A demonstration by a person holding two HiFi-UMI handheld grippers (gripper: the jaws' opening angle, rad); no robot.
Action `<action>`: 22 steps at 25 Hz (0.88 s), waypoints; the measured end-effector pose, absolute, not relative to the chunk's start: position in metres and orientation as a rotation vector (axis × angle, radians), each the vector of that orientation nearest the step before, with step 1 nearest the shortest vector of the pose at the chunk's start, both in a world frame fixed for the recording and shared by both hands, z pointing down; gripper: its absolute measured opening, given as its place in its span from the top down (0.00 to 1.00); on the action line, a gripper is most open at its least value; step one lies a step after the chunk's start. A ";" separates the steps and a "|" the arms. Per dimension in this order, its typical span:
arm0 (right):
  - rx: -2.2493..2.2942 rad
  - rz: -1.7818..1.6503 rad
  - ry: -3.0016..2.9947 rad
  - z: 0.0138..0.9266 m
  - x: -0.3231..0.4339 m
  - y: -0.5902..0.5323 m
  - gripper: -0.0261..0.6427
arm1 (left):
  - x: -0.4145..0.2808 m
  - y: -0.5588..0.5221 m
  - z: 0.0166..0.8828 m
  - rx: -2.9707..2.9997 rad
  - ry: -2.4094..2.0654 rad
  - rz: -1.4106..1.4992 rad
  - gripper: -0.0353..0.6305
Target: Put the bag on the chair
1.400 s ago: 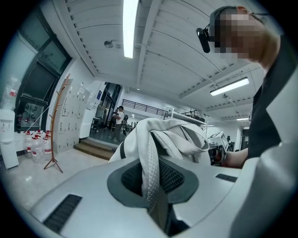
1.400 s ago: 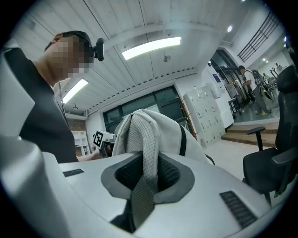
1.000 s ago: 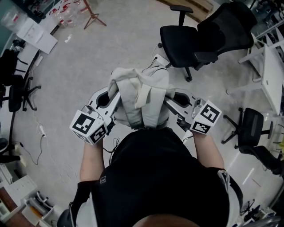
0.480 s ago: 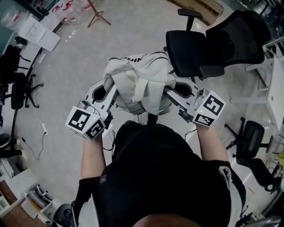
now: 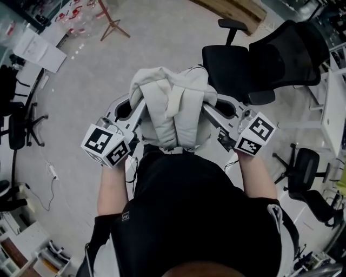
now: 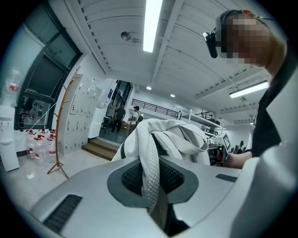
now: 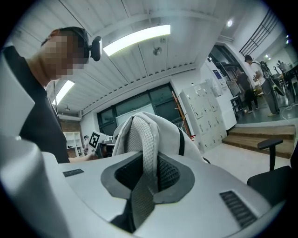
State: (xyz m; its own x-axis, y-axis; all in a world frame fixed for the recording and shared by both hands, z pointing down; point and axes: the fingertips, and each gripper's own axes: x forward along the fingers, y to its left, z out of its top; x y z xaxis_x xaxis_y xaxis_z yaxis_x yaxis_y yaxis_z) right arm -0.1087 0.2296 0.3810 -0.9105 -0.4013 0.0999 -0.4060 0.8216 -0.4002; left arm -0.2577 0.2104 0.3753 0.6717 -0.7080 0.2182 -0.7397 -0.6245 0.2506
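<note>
A pale grey backpack (image 5: 172, 105) hangs in the air between my two grippers, in front of the person's chest. My left gripper (image 5: 134, 108) is shut on one mesh shoulder strap (image 6: 150, 172). My right gripper (image 5: 213, 110) is shut on the other strap (image 7: 145, 162). Both straps run down through the jaws, and the backpack's body (image 6: 177, 139) bulges just beyond them. The black office chair (image 5: 233, 64) stands right behind the backpack at the upper right, its seat bare and its backrest (image 5: 289, 46) turned away. Its armrest (image 7: 272, 143) shows at the right of the right gripper view.
Another black chair (image 5: 19, 116) stands at the left and a third (image 5: 303, 165) at the lower right. A white desk (image 5: 335, 100) lines the right edge. A wooden coat stand (image 5: 111, 21) and water bottles (image 5: 75, 13) are far back left. A cable (image 5: 51, 170) lies on the floor.
Both grippers have carried the backpack across the floor toward the black chair; its seat now lies close behind the backpack. Both grips on the straps are unchanged.
</note>
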 end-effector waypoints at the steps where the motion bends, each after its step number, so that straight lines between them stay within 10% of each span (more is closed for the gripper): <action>1: 0.693 0.664 -2.981 0.381 -0.122 0.220 0.85 | -0.270 0.199 0.377 2.572 -1.115 0.142 0.86; 22: 0.996 0.695 -2.960 0.362 -0.287 0.100 0.85 | -0.433 0.049 0.348 2.757 -0.902 0.144 0.86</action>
State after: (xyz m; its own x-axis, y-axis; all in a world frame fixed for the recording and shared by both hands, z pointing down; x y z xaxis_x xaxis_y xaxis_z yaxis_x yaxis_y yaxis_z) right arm -0.2867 0.0998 0.3618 -0.8048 -0.5878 0.0819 -0.5628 0.7121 -0.4197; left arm -0.4331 0.0490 0.3480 0.8048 -0.5700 0.1658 -0.5932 -0.7817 0.1923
